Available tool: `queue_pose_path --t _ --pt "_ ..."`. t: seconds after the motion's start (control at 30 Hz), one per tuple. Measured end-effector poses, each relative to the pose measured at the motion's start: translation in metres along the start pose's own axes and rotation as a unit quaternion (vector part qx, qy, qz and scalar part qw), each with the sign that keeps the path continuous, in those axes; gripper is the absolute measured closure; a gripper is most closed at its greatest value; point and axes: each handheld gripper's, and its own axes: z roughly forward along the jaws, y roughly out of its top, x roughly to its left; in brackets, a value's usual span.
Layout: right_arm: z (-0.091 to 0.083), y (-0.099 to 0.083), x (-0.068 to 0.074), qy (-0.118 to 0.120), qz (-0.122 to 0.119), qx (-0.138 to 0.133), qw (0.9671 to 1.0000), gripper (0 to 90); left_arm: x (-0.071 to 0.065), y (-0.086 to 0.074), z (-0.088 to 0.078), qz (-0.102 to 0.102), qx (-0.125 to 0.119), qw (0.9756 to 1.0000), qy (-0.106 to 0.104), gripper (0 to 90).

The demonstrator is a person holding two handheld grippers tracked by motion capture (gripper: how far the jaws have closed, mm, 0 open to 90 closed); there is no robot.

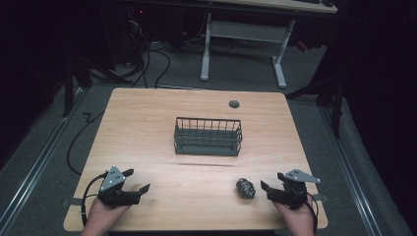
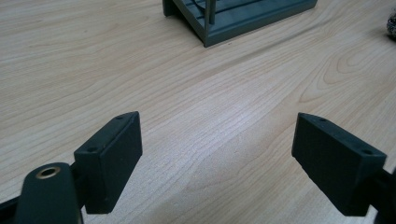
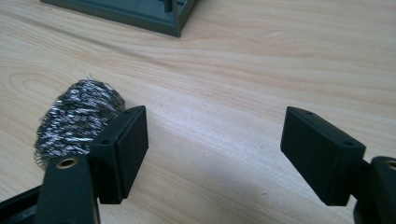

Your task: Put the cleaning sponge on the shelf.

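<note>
Right tongs [image 3: 215, 154] agape beside steel scourer [image 3: 77, 119]

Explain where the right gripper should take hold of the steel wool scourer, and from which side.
Grip the steel wool scourer across its rounded middle, coming from the right gripper side, low along the table. It is a soft, roughly round wad lying free, left of the open fingers, so any opposite sides probably suit; it should compress.
</note>
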Motion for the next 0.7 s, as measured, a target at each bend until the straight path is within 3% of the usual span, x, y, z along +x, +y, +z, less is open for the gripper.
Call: queue_pose_path --t 0.27,0.53,0.7 --pt "0.0022 -0.0030 0.0005 -0.015 0.004 0.000 0.9999 19.5 0.0004 0.0006 -0.0004 0.001 -0.002 1.0000 0.002 16.6" --pt "0.0052 -0.0035 -0.0009 -0.014 0.006 0.006 0.9999 17.1 0.0016 0.0003 -0.0007 0.000 -0.002 1.0000 0.005 16.6" --pt "0.0049 0.0001 -0.0038 -0.031 0.008 0.005 0.9995 16.2 0.0020 -0.0007 -0.0040 -0.001 -0.006 0.9999 0.012 15.9"
